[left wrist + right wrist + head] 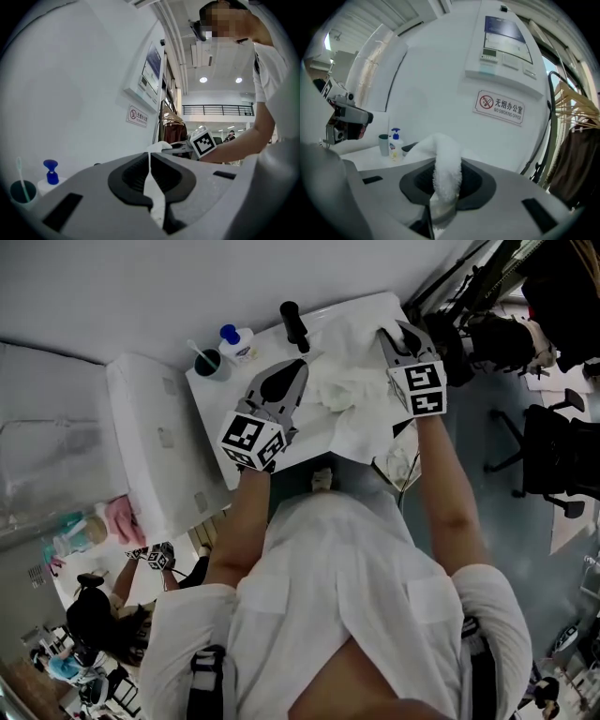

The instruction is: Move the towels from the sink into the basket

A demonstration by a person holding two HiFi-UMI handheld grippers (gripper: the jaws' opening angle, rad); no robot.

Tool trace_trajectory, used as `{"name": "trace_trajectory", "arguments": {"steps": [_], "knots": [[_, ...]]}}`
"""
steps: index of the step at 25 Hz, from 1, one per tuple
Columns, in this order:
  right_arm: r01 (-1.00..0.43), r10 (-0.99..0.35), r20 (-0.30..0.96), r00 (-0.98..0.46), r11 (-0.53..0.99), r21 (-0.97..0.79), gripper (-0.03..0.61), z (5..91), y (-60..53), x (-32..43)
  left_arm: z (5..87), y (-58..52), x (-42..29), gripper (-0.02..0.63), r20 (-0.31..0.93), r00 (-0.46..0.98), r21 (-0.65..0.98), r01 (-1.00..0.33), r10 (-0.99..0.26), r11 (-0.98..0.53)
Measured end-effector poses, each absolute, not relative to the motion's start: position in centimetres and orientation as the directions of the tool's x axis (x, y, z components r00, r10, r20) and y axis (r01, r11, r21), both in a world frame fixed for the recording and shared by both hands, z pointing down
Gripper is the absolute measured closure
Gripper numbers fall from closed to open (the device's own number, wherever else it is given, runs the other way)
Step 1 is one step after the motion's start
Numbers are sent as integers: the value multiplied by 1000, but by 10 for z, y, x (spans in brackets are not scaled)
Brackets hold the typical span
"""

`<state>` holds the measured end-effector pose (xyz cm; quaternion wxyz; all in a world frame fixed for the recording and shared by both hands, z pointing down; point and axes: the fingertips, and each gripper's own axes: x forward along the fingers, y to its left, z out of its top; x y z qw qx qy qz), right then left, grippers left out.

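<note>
A white towel (345, 382) hangs stretched over the white sink (373, 307) between my two grippers. My left gripper (300, 365) is shut on a thin edge of it; in the left gripper view that edge shows as a narrow white strip (152, 187) pinched between the dark pads. My right gripper (383, 333) is shut on a thick fold of the towel (446, 157), which bulges up out of its jaws. Each gripper sees the other: the right gripper (171, 146) with towel at its tips, the left gripper (369, 117) off to the left. A wire-rimmed basket (397, 465) holding white cloth sits below the sink's right side.
A black faucet (293, 324), a blue-pump soap bottle (239, 341) and a cup with a toothbrush (208, 362) stand on the counter's left part. A white cabinet (155, 446) adjoins the sink on the left. Office chairs (553, 451) stand at the right. Another person (94, 615) is at lower left.
</note>
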<state>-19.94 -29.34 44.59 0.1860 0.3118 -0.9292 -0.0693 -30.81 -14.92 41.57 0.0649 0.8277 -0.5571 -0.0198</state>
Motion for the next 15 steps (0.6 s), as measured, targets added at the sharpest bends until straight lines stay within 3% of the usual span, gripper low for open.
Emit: {"name": "trace_trajectory", "arguments": {"steps": [7,15], "knots": [[-648,-686,125,-717,722,244,480,369,-291,-143,400,-150,-275,594,13,412,112,-906,-911,-408],[-761,-786,24,-618,605,234,480,325,-277,-45,387,-155,-215,594,-8,478,105,-873,-878,-476]]}}
